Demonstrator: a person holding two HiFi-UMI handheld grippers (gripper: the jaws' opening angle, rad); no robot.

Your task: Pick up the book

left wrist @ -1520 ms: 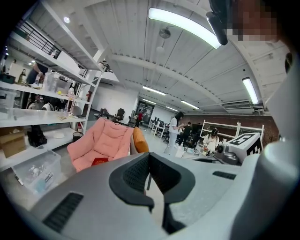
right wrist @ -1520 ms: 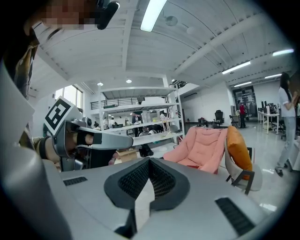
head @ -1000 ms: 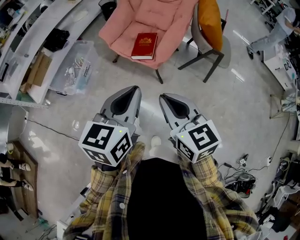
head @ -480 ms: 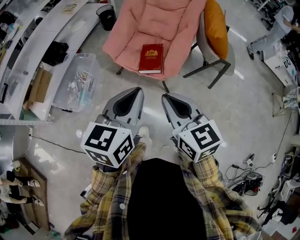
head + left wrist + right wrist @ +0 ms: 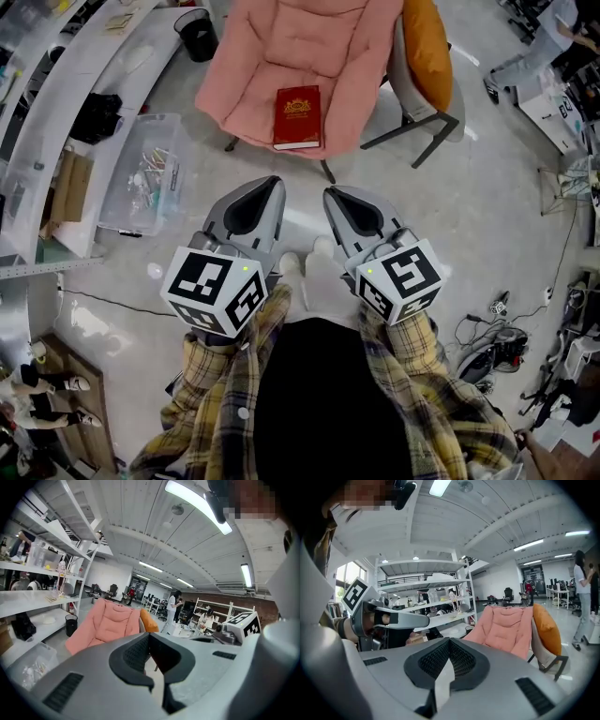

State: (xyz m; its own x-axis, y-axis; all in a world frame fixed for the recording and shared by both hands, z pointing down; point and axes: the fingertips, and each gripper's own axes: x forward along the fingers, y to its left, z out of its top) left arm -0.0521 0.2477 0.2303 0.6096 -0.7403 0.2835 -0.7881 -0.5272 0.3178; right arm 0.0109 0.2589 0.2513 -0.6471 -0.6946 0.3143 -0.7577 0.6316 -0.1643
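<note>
Grey polished floor fills the head view, with white shelving [image 5: 66,112] down the left edge and a clear plastic bin [image 5: 150,173] beside it. At top centre stands the pink chair [image 5: 300,56], and the red book [image 5: 298,117] lies flat on its seat, near the front edge. A second chair with an orange cushion [image 5: 427,42] sits just right of it. My left gripper [image 5: 264,190] and right gripper [image 5: 340,202] are side by side at mid-frame, both pointing up the frame toward the chair, well short of the book.

Left gripper view: my fingers [image 5: 136,651] are pressed together with nothing between them; the pink chair shows at centre left, the orange cushion just right of it.

Right gripper view: these fingers [image 5: 461,656] are together too and hold nothing. The pink chair rises at centre right, the cushion at its right.
</note>
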